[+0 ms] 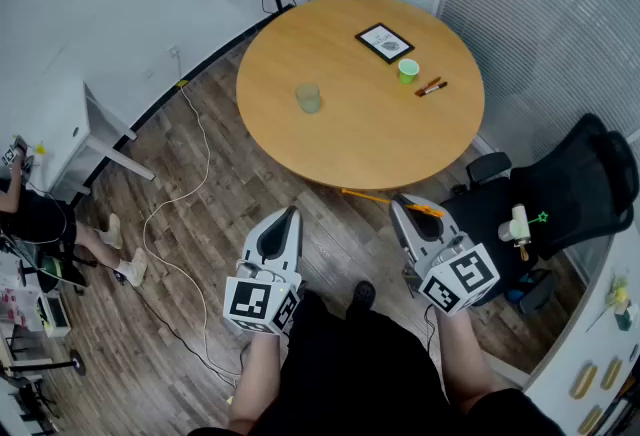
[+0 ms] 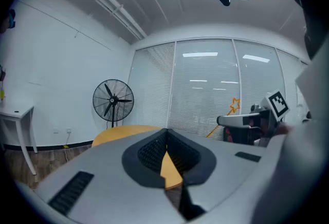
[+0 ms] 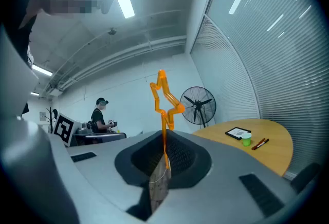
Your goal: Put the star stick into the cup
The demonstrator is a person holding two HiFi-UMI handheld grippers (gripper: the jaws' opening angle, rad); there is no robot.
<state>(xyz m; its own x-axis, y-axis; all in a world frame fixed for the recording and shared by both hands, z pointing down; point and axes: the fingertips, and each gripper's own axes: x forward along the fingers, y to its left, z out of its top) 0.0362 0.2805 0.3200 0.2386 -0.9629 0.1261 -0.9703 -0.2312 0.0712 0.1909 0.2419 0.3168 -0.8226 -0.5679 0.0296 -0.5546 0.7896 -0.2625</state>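
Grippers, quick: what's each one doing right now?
Left gripper: closed, nothing held.
Right gripper: closed on the star stick.

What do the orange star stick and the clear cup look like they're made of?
Star stick: likely plastic, glossy translucent orange; light glows through it. Clear cup: see-through plastic or glass, unclear which; the tabletop shows through.

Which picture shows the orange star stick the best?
The right gripper view: the star stick stands big and close, pinched in the right claw. The head view shows only its thin stem at that claw; the left gripper view shows it small and far off.
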